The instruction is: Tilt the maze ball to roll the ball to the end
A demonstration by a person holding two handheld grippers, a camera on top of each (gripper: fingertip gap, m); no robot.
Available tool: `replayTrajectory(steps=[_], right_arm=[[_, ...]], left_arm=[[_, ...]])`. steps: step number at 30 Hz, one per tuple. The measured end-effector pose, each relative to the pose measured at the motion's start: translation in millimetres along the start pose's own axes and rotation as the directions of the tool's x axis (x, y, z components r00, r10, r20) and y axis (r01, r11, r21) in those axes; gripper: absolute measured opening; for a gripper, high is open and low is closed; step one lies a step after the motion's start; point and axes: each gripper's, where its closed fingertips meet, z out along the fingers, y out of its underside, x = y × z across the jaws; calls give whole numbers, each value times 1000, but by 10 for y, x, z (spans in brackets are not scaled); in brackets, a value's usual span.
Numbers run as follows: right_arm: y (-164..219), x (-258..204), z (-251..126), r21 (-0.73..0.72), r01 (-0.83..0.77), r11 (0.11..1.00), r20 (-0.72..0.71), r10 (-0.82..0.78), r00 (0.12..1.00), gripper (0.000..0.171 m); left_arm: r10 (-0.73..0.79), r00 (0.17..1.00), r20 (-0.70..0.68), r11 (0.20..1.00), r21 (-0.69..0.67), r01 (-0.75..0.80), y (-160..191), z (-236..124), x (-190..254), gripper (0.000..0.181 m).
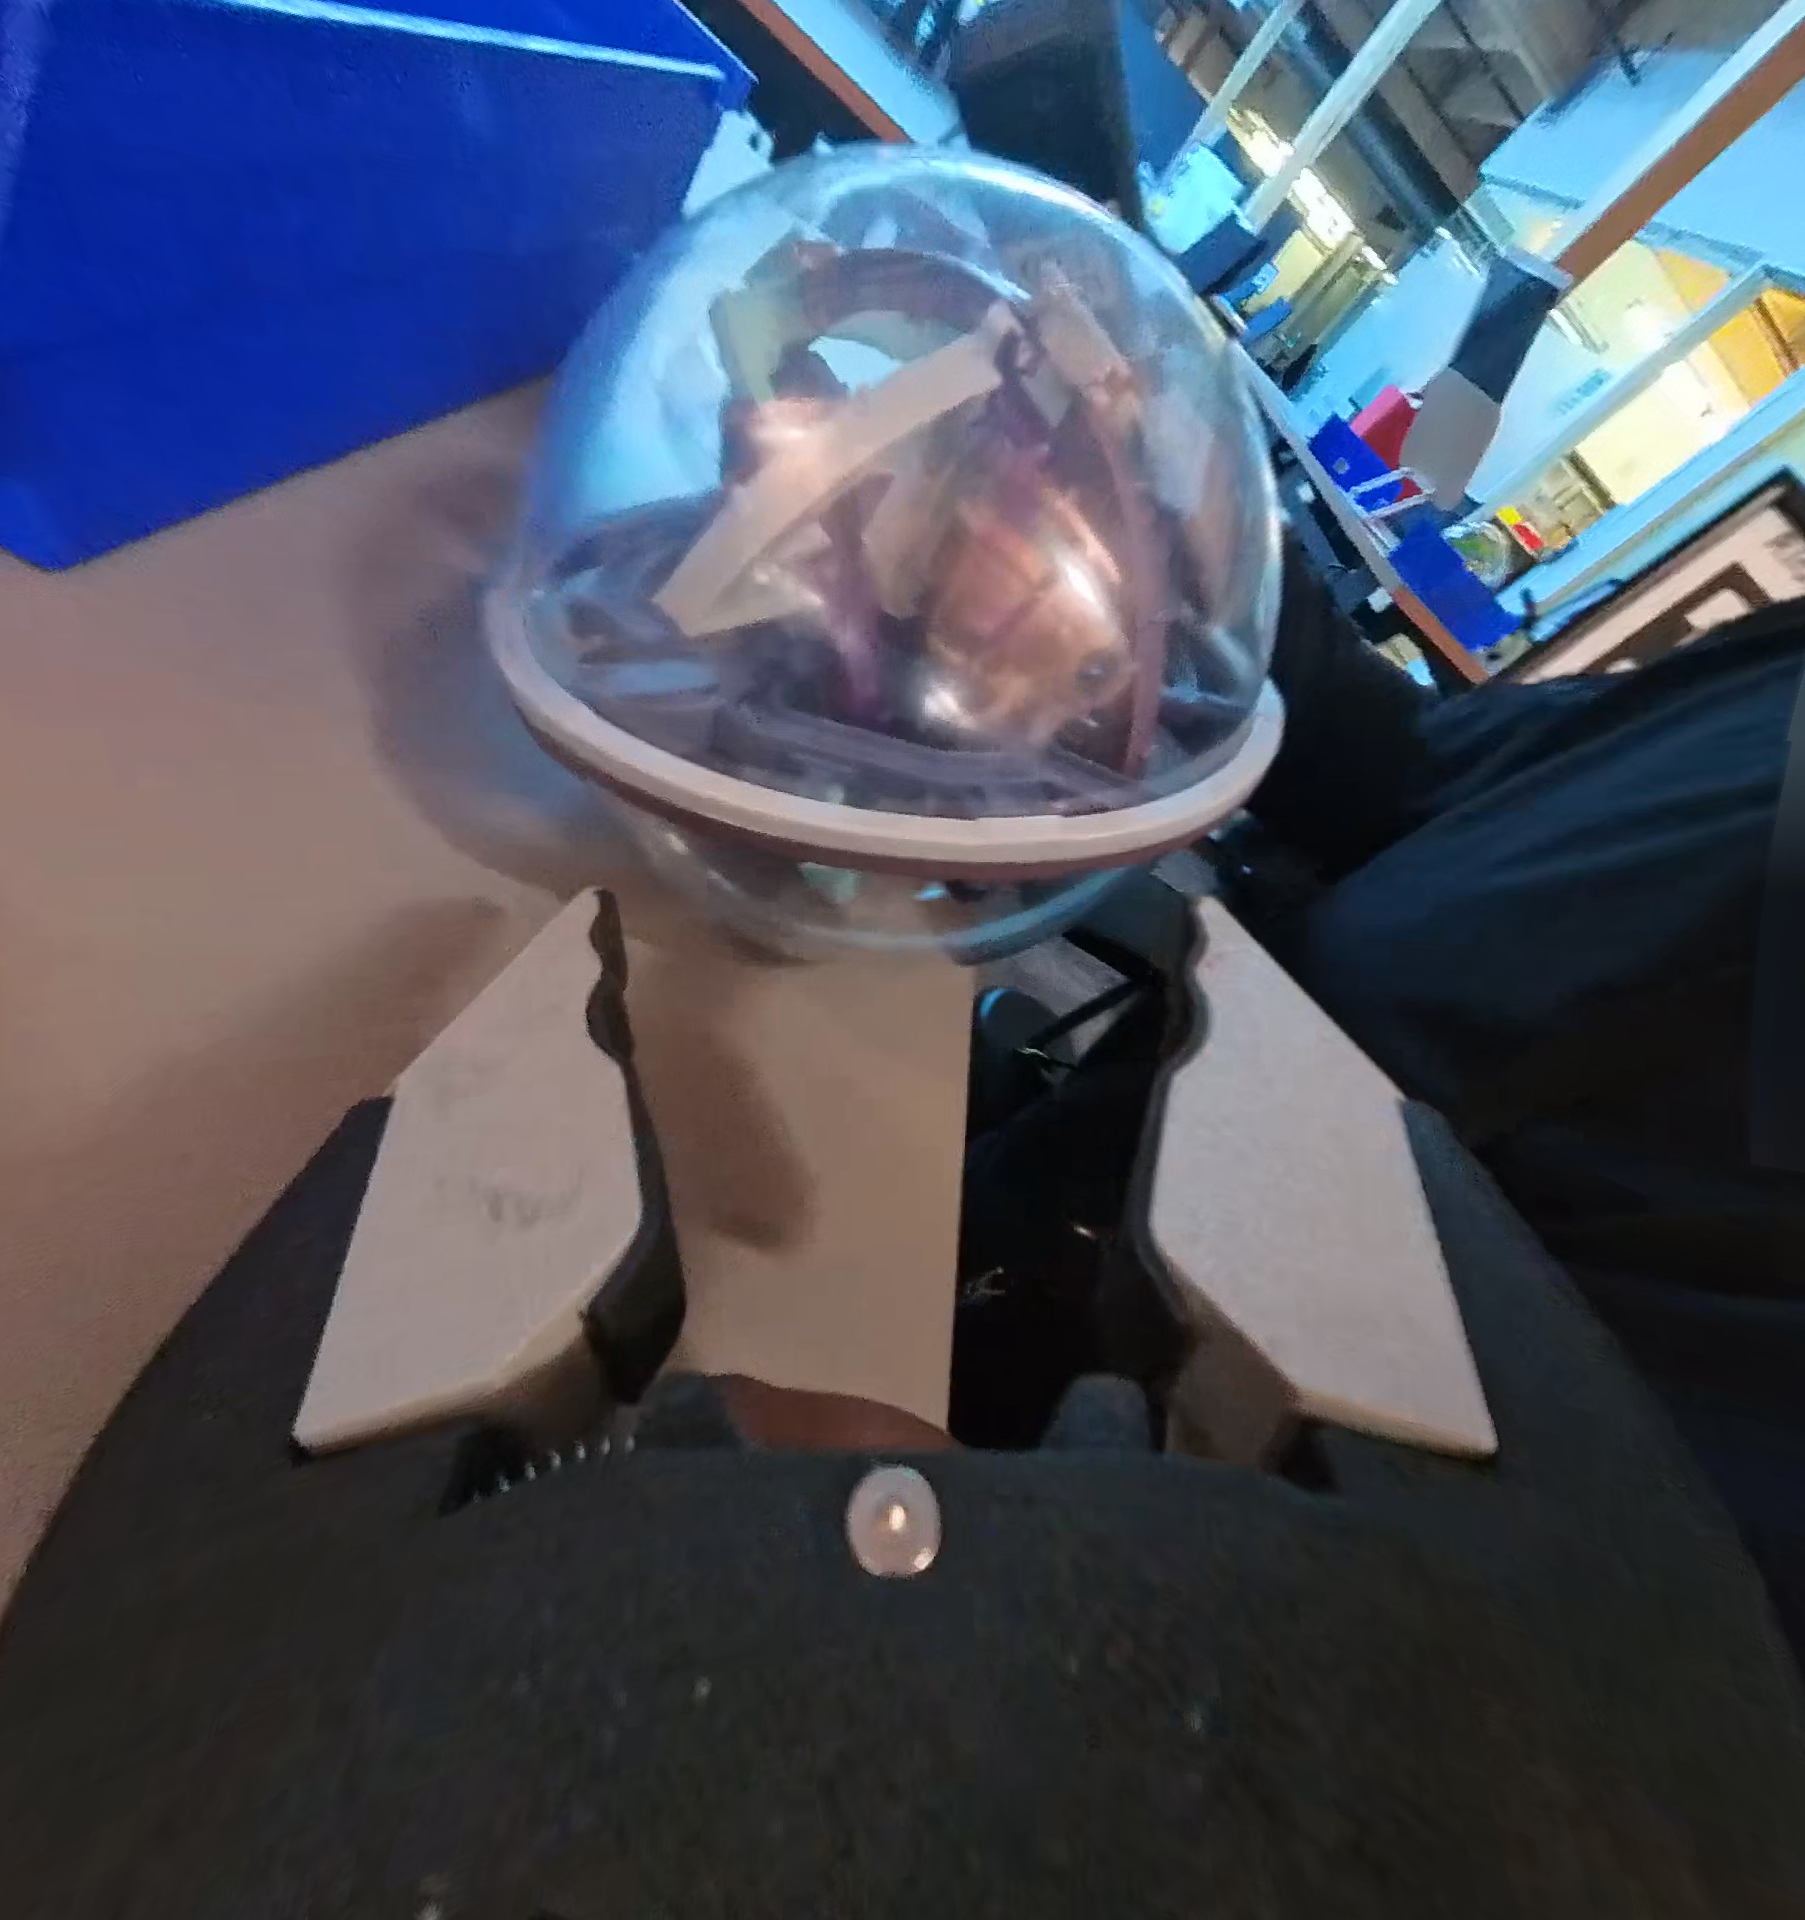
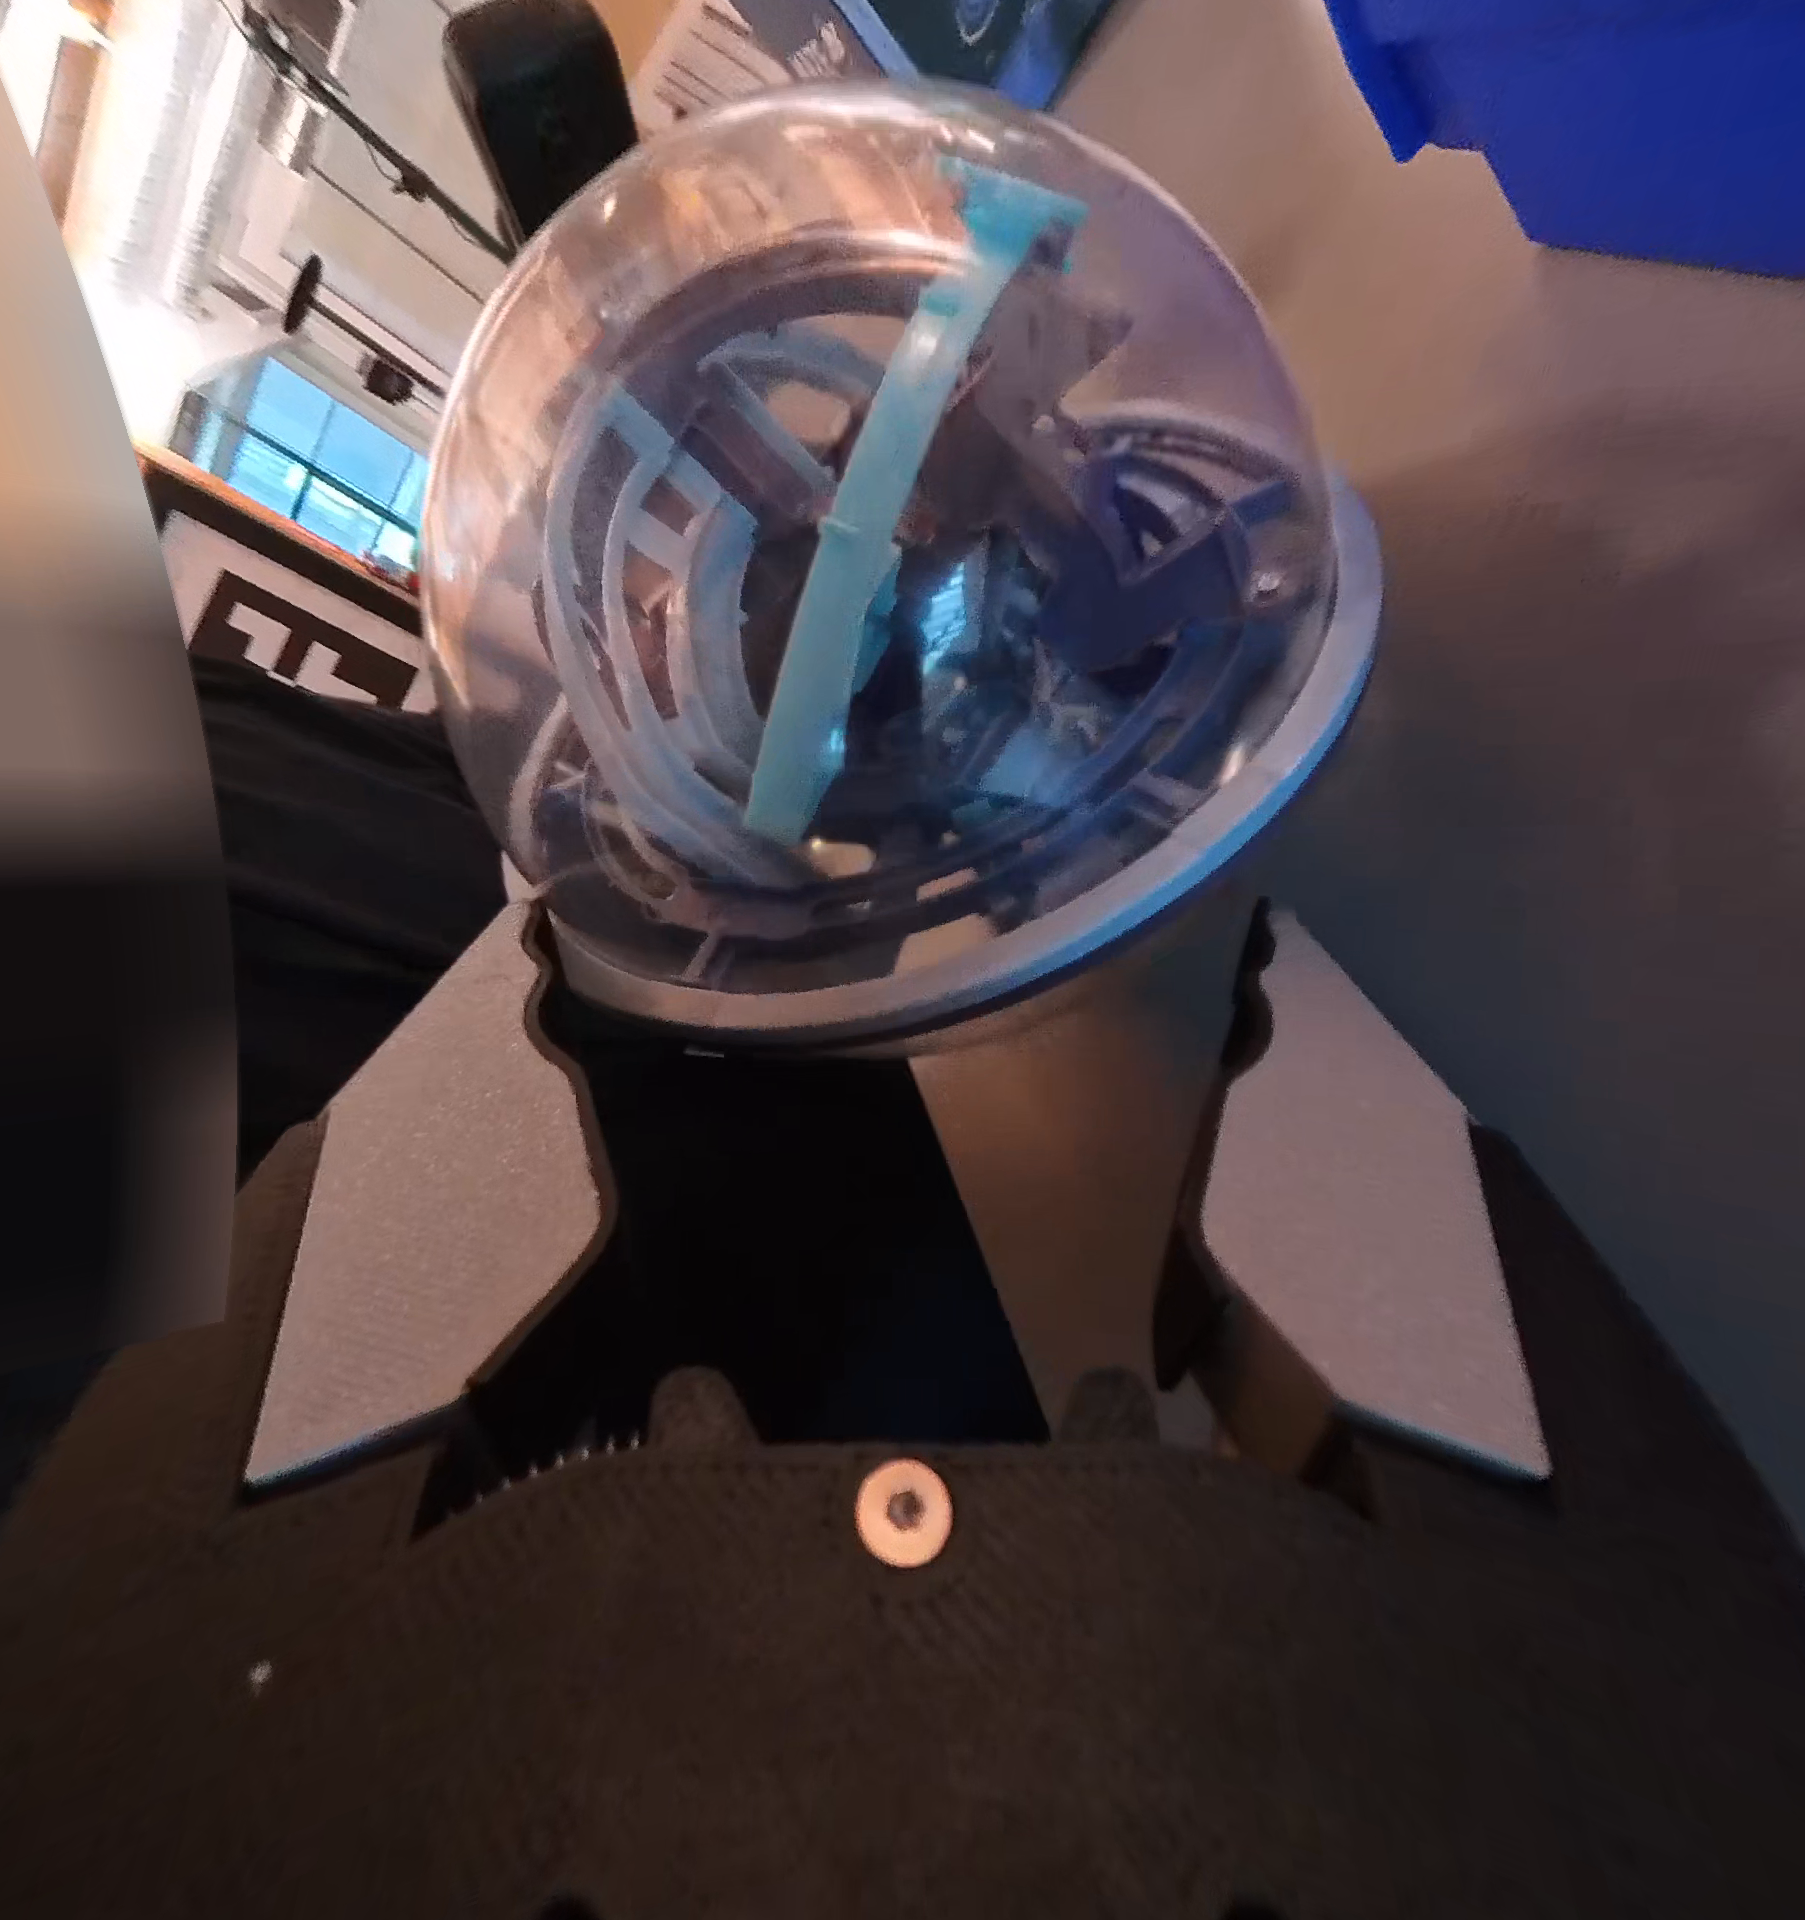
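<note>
Left wrist view: the left gripper (image 1: 893, 925) has its jaws spread wide, and the maze ball (image 1: 882, 566) sits right at their tips, its lower shell bulging into the gap. Whether the tips actually pinch it, I cannot tell; contact is hidden under the sphere. The pale equator ring (image 1: 877, 805) runs nearly level here, tilted slightly down to the right. Beige and dark tracks twist inside the clear dome. Below and to the left lies the tan tabletop (image 1: 202, 831), with a blue bin (image 1: 306, 260) far left. The ball is up off the tabletop.

Right wrist view: same story from the other side. The right gripper (image 2: 898, 925) has its jaws apart too, cradling the sphere at their tips, the ring slanting up to the right. A light blue track (image 2: 856, 540) arcs across the middle, and a small metal ball (image 2: 841, 854) seems to rest low near the ring.

My read: a hard, smooth, light plastic shell, so slippery. Best held across the ring's lip, where the jaws can catch an edge. Squeeze gently; tilt slowly.
</note>
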Motion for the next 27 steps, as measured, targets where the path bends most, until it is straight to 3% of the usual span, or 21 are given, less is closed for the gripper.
replayTrajectory(steps=[1,4,14,19,27], right_arm=[[8,12,2,-8,6,1000,-7,-6,1000,123],[13,9,8,-19,17,1000,8,-16,1000,119],[28,63,-32,-28,150,988,-5,-151,989,120],[-102,111,-125,30,111,993,52,-113,992,121],[-114,163,-69,25,172,985,18,-172,985,123]], left_arm=[[-13,999,-33,1000,-9,12,-7,40,34,103],[-46,994,-94,999,-32,43,-34,127,51,113],[-20,993,-114,998,-57,14,-85,153,-34,101],[23,996,-81,997,-67,-29,-91,214,-76,100],[39,998,-59,996,-81,-44,-132,245,-89,112]])
